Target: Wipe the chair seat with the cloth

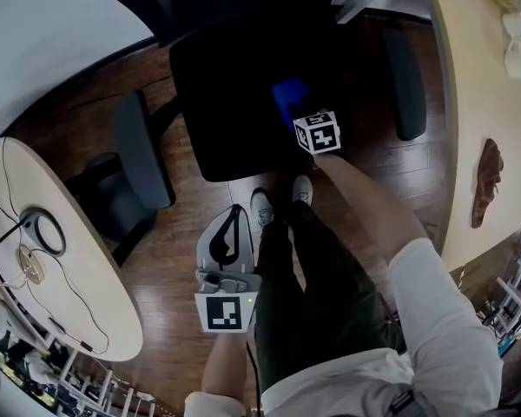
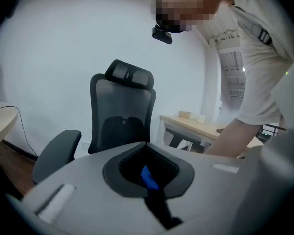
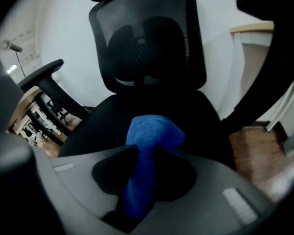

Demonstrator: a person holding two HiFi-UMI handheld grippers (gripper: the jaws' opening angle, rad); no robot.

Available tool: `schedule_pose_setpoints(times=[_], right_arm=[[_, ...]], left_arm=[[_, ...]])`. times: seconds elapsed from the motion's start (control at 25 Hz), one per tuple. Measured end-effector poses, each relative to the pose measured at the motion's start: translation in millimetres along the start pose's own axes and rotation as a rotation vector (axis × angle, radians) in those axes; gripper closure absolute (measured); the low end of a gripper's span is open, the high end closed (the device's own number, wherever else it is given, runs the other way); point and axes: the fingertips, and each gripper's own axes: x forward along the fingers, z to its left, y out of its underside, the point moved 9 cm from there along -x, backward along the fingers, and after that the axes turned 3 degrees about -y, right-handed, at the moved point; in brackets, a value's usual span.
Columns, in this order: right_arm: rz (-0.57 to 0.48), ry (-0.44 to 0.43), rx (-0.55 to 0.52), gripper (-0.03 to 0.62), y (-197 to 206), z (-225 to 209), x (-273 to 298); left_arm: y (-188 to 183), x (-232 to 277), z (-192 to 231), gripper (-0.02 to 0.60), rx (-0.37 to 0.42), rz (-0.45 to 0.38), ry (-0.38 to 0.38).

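Observation:
The black chair seat (image 1: 234,94) lies ahead of me, its backrest (image 3: 147,43) upright behind it. My right gripper (image 1: 302,118) reaches over the seat's front right part and is shut on the blue cloth (image 1: 289,99). In the right gripper view the cloth (image 3: 146,146) bunches out between the jaws and rests on the seat (image 3: 206,119). My left gripper (image 1: 234,211) hangs back over the floor beside my legs, shut with nothing in it. The left gripper view faces the chair (image 2: 122,111), and a sliver of the blue cloth (image 2: 148,176) shows through the jaws' opening.
Grey armrests (image 1: 143,150) (image 1: 405,81) flank the seat. A pale desk (image 1: 65,276) with cables curves along the left, and a wooden table (image 1: 473,102) runs down the right. My shoes (image 1: 262,207) stand on the wood floor just before the seat.

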Motion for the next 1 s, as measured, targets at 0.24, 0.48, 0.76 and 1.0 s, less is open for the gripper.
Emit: schedule_pose_setpoints(times=[0.24, 0.48, 0.76, 1.0], right_arm=[[-0.031, 0.139, 0.084, 0.499, 6, -88, -52], [-0.038, 0.148, 0.067, 0.499, 15, -107, -65], [-0.136, -0.085, 0.099, 0.499, -13, 29, -53], [-0.015, -0.301, 0.048, 0.497, 36, 214, 4]], left_arm=[[1, 21, -22, 0.581, 0.019, 0.021, 0.075], [6, 29, -39, 0.581, 0.016, 0.021, 0.105], [-2, 14, -23, 0.581, 0.003, 0.002, 0.054], [-20, -15, 1, 0.581, -0.013, -0.025, -0.028]])
